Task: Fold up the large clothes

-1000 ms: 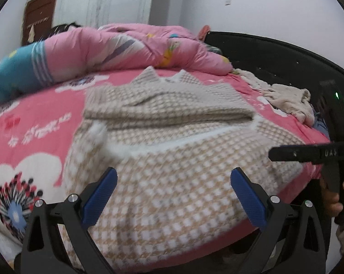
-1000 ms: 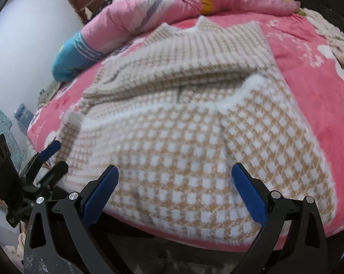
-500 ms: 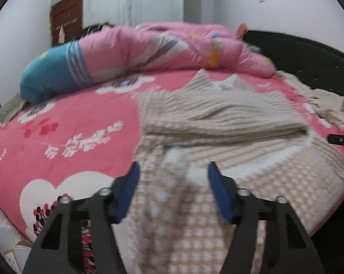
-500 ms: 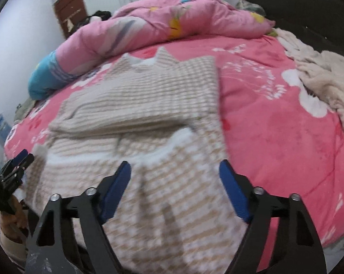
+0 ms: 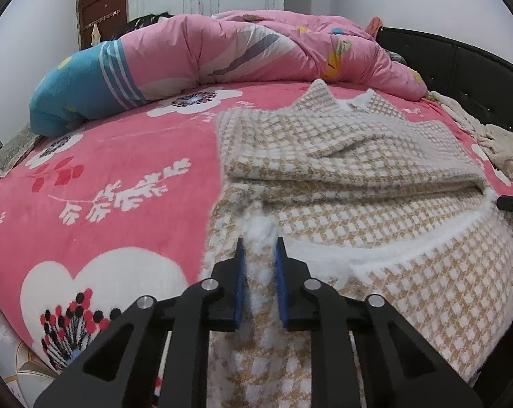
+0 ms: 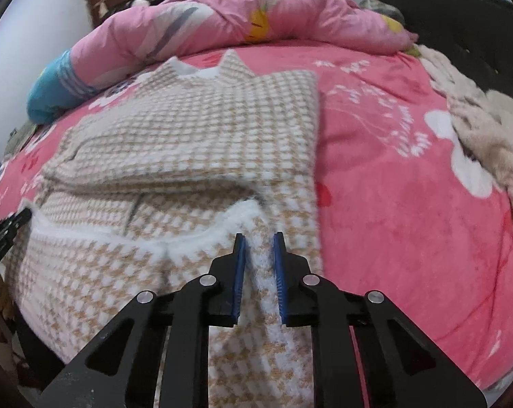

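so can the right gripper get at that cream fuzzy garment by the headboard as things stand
Probably not yet. The right gripper is shut on the checked garment, its jaws having just closed on a pinch of it. The cream garment lies across bare pink bedsheet, nothing between, but the gripper would have to let go first.

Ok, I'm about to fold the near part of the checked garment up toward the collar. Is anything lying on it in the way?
Nothing visible does. Both the left gripper and right gripper have just closed on the checked garment; its far half lies bare. The beige cloth sits aside.
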The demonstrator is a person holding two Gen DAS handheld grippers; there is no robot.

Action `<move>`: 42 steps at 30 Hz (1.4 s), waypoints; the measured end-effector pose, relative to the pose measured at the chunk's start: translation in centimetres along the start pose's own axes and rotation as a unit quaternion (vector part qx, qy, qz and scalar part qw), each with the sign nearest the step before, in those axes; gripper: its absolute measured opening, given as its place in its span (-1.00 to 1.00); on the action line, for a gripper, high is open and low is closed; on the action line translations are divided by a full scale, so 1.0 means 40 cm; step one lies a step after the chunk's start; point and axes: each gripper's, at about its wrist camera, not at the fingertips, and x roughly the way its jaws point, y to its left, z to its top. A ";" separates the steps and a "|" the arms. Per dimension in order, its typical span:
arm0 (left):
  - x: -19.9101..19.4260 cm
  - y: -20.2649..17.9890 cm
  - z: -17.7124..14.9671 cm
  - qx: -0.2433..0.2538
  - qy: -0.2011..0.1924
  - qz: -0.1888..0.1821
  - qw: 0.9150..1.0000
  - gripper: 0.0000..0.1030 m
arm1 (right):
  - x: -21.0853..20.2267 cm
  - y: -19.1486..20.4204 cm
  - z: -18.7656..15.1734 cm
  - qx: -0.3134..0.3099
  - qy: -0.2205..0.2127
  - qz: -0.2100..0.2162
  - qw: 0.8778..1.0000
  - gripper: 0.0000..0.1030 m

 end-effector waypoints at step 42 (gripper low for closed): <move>0.108 0.086 0.081 -0.074 0.022 -0.053 0.996 -0.73 | 0.120 0.166 0.013 0.009 0.047 0.125 0.991 0.02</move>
